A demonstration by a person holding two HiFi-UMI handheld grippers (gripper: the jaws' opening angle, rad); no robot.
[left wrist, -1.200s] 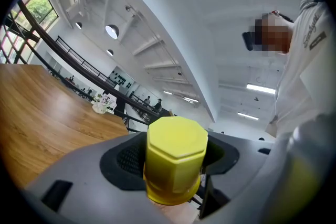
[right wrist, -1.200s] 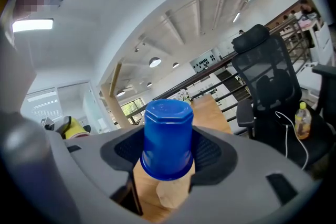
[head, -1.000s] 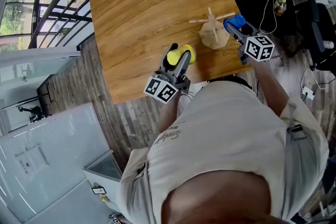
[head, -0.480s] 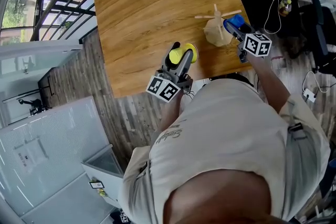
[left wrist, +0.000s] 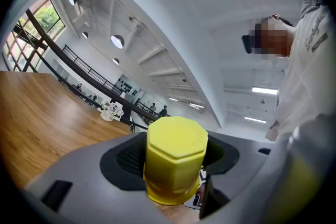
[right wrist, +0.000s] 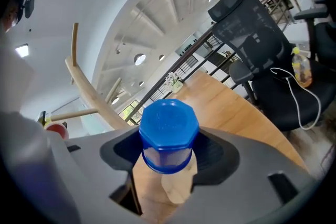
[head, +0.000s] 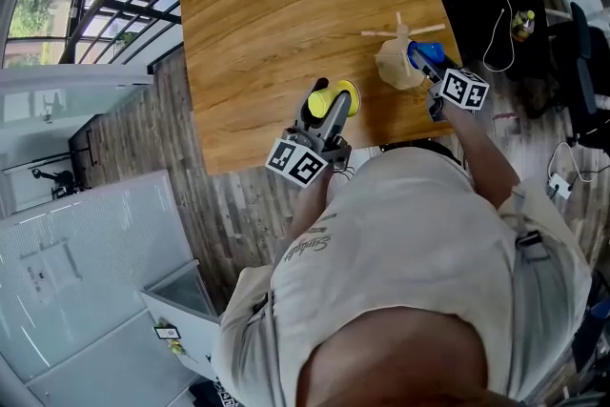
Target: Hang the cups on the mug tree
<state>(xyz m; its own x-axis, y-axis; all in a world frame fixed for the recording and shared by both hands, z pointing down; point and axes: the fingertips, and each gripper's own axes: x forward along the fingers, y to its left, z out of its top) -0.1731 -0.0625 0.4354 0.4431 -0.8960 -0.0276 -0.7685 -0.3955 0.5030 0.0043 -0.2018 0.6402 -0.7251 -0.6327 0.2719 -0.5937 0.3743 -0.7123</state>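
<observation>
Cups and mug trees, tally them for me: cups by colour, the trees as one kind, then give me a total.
yellow cup: 1
blue cup: 1
wooden mug tree: 1
Total: 3

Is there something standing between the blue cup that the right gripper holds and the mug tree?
Nothing visible does. The blue cup is close beside the mug tree, and only bare table lies around them.
</observation>
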